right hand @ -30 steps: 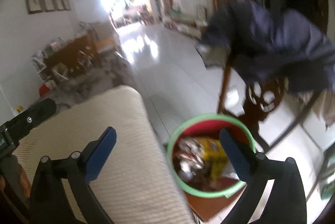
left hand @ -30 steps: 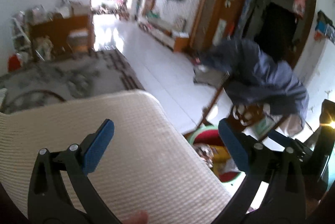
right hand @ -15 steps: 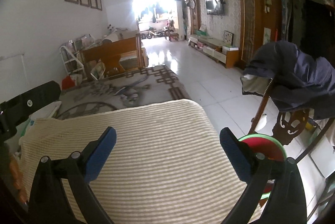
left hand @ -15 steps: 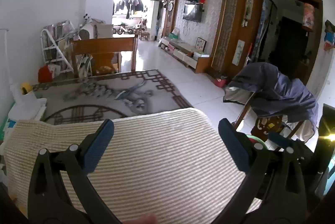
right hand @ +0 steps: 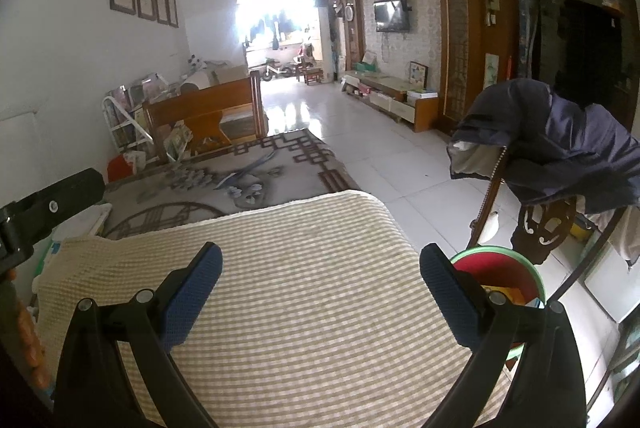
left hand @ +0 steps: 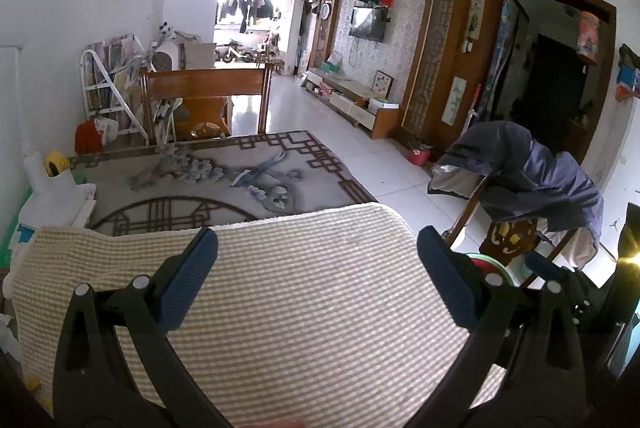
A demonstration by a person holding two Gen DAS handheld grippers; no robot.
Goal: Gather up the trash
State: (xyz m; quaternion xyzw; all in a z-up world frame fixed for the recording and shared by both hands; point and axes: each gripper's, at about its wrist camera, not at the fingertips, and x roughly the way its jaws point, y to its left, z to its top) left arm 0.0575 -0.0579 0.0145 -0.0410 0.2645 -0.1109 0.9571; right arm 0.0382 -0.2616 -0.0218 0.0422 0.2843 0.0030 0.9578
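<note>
Floor tiles (right hand: 404, 164), white and glossy, run the length of the long room toward a bright doorway, with a grey patterned rug (left hand: 208, 184) spread on them beyond the near surface. Closest to both cameras lies a beige-and-white striped cover (left hand: 304, 308) over a broad cushion or table (which of the two cannot be told). To its right a carved wooden chair (right hand: 540, 228) stands with a dark blue jacket (right hand: 560, 148) draped over its back. Just beside the cover's right edge, low on the floor, sits the green-rimmed red trash bin (right hand: 516, 268); yellow and light-coloured scraps (right hand: 508, 294) show inside it, partly hidden by a fingertip. In the left view only a sliver of its rim (left hand: 486, 262) shows.

Both tongs hang above the cover and touch nothing. The left gripper (left hand: 318, 276) is spread wide and empty, and so is the right gripper (right hand: 320, 288).
</note>
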